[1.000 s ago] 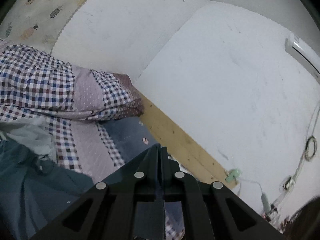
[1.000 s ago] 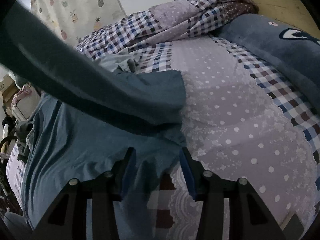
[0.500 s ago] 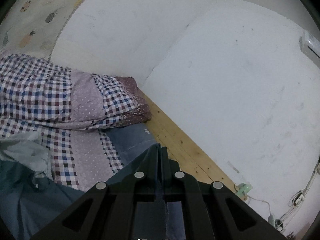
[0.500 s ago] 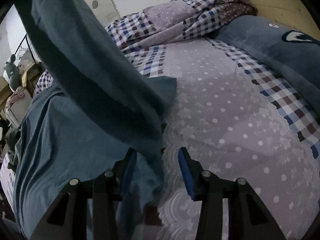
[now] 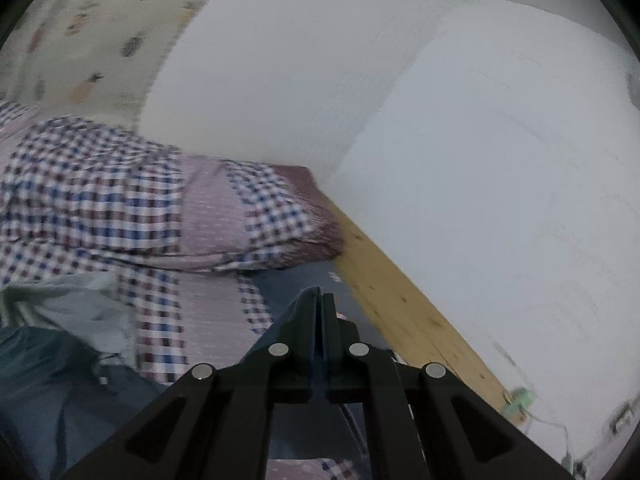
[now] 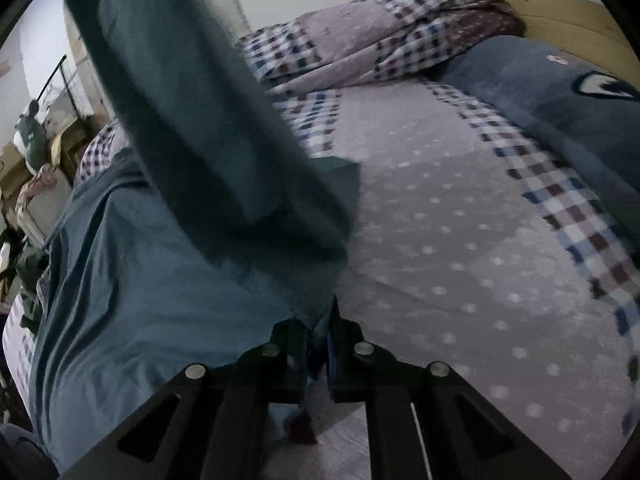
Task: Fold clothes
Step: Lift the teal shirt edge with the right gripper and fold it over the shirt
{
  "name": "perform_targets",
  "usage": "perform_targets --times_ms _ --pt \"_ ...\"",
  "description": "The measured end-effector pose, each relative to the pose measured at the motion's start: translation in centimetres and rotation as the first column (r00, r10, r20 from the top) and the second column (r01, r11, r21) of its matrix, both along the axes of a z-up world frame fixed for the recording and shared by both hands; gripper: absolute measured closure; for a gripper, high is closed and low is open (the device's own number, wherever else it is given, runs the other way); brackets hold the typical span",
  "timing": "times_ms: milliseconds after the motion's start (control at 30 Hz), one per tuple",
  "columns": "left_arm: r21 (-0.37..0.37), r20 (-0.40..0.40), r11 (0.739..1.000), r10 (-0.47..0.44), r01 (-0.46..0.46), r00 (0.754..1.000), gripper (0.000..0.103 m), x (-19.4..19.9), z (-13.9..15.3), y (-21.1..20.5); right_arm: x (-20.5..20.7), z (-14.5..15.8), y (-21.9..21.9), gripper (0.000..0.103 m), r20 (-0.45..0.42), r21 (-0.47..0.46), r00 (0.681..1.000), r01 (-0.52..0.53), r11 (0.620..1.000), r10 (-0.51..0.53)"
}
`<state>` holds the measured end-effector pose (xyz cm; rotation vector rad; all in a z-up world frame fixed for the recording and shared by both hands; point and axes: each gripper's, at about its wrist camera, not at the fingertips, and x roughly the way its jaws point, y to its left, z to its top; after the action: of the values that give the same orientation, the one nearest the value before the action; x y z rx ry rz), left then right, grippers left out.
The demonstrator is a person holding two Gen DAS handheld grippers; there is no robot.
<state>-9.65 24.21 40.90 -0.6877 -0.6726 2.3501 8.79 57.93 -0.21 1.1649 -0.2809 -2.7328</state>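
Note:
A teal-blue garment (image 6: 132, 280) lies spread on the left side of the bed, with one part (image 6: 192, 112) lifted up and hanging across the right wrist view. My right gripper (image 6: 320, 320) is shut on the garment's near edge, low over the bedspread. My left gripper (image 5: 319, 300) is shut and raised high, pointing toward the wall; a thin strip of teal cloth seems pinched between its jaws. The garment's lower part (image 5: 52, 392) shows at the bottom left of the left wrist view.
The bed has a lilac dotted bedspread (image 6: 460, 248) with checked bands. A bunched checked quilt (image 5: 120, 200) and a blue pillow (image 6: 560, 96) lie by the wooden headboard (image 5: 400, 304). White walls stand behind. A pale cloth (image 5: 68, 296) lies by the quilt. Clutter (image 6: 32, 140) stands beyond the bed's left side.
My right gripper has shut on the garment's edge; it was open before. The lifted part of the garment has swung up and nearer. My left gripper has tilted slightly, still shut.

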Motion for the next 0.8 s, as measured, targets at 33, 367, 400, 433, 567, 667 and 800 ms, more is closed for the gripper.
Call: perform_targets --times_ms 33,367,400,433,567,667,800 --pt "0.006 0.018 1.000 0.022 -0.022 1.000 0.103 -0.4 -0.5 -0.9 0.3 0.2 0.6 0.098 0.005 -0.007 1.000 0.004 1.000 -0.004" --pt "-0.094 0.116 0.994 0.065 -0.054 0.991 0.103 1.2 -5.0 -5.2 1.4 0.2 4.3 0.093 0.142 -0.081 0.988 -0.053 0.995 0.064" --pt "-0.103 0.121 0.994 0.058 -0.045 0.991 0.103 1.5 -5.4 -5.6 1.5 0.2 4.7 0.092 0.156 -0.089 0.985 -0.058 0.994 0.072" --pt "-0.105 0.128 0.994 0.049 -0.035 0.991 0.103 1.8 -5.7 -6.0 1.6 0.2 5.0 0.090 0.169 -0.097 0.982 -0.064 0.993 0.079" --pt "-0.102 0.142 0.995 0.015 0.000 0.990 0.103 2.9 -6.9 -7.3 2.0 3.1 8.2 0.059 0.048 -0.257 0.998 0.040 0.965 -0.028" --pt "-0.108 0.130 0.994 -0.006 0.020 0.992 0.103 3.7 -7.2 -8.6 -0.2 4.1 8.6 0.055 0.006 -0.293 0.998 0.060 0.954 -0.061" --pt "-0.102 0.124 0.994 -0.028 0.040 0.992 0.103 3.9 -7.9 -10.5 -6.9 2.3 8.1 0.055 0.074 -0.322 0.996 0.064 0.945 -0.042"
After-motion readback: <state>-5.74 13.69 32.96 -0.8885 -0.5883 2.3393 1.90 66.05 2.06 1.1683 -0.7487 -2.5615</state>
